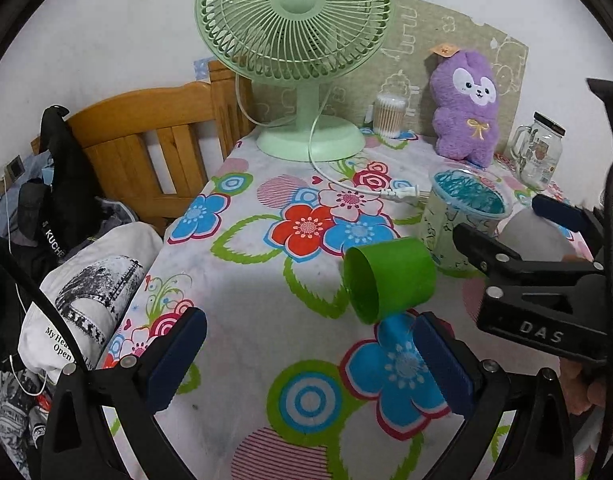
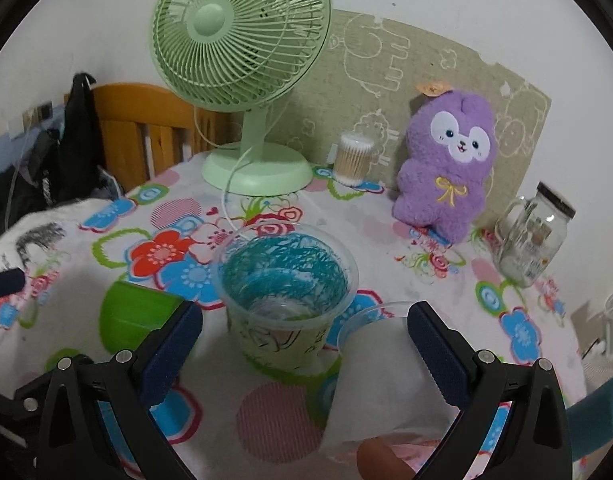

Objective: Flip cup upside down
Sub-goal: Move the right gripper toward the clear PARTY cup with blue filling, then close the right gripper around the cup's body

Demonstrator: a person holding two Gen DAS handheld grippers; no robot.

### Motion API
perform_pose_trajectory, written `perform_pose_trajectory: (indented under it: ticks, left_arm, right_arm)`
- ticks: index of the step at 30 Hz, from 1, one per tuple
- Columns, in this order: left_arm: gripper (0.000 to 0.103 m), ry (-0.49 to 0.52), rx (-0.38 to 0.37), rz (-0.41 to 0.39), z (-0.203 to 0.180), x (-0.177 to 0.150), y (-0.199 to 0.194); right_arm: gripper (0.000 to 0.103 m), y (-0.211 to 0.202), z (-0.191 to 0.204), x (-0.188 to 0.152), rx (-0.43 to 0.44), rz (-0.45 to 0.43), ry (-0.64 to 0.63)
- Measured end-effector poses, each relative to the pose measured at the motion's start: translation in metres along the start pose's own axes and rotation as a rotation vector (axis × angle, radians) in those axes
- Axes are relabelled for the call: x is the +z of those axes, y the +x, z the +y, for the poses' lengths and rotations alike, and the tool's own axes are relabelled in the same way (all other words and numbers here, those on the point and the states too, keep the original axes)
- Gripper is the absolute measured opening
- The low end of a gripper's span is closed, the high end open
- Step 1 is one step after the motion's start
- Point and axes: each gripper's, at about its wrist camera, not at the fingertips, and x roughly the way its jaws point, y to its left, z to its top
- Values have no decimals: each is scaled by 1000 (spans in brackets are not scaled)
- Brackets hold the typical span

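A green plastic cup [image 1: 390, 284] lies on its side on the floral tablecloth [image 1: 266, 280], its mouth facing left. It shows at lower left in the right wrist view [image 2: 134, 314]. My left gripper [image 1: 306, 360] is open and empty, just in front of the cup. My right gripper [image 2: 304, 344] is open and sits to the right of the cup; its black body shows in the left wrist view [image 1: 546, 264]. A clear cup with a blue and green print [image 2: 286, 292] stands upright between its fingers. A frosted white cup [image 2: 382, 372] lies near the right finger.
A green desk fan [image 1: 298, 40] stands at the back with its cord and plug [image 1: 402, 194] lying on the cloth. A purple plush toy [image 1: 466, 108], a cotton swab jar [image 1: 388, 114] and a glass mug jar [image 1: 540, 152] line the back. A wooden bed frame [image 1: 146, 140] and clothes lie left.
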Motion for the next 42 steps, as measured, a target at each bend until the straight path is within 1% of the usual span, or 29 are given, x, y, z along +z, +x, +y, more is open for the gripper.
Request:
perform_pose_trajectory:
  ticks: [2,5,7,9,12,16,18,20,23,24,25,26,27,28,29,30,38,42]
  left_arm:
    - [103,4,3,2,0,1,3]
    - [103,5,0,0,1,1,4]
    - [103,2,-8,-4,1,1,4]
    - [103,3,-15,-8,1,2,3]
    - [103,21,-4,-8,-3,2,5]
    - [103,20,2,-5,-1,2,6]
    - [103,16,6,-4,1,2,6]
    - [103,11,10,-2,3,2,7]
    - [103,1,7,-4,7,2,8]
    - [103,-1,7,-4,7,2,8]
    - [103,-3,7,-3,8,2,8]
    - [103,-6,6,-3,8,2,8]
    - [103,-8,4,-3,9,2,8]
    - [103,-11,2,-3,9,3,8]
    - [103,-13,1,-4,9,3,8]
    - [103,-14,0,-5,10,3,8]
    - [103,1,-5,-19,5,2,-2]
    - [103,8,-11,-26,1,0,-10]
  right_arm:
    - [103,-2,-1,1,5,-5,-4]
    - [103,-12,-6,0,34,-30,30]
    - [103,-14,-4,-2,86,-23,36]
    - [103,-8,0,-2,107,-5,33]
    - [103,4,6,1,51,-13,-11]
    - [102,21,7,6,26,8,-40]
    - [102,31,6,7,20,37,-42]
    - [102,35,5,9,18,41,-30]
    - [102,42,0,11,38,50,3]
    - [96,44,-2,12,43,51,13]
    - [86,44,-2,12,47,47,17]
    - [83,43,-3,13,53,41,19]
    - [77,43,-3,14,63,38,24]
    - [74,42,-4,15,72,36,31]
    - [73,42,-5,15,77,36,33]
    - [68,41,-5,14,79,34,33]
    - [68,19,-15,14,115,20,76]
    - [68,-7,-23,14,139,3,84]
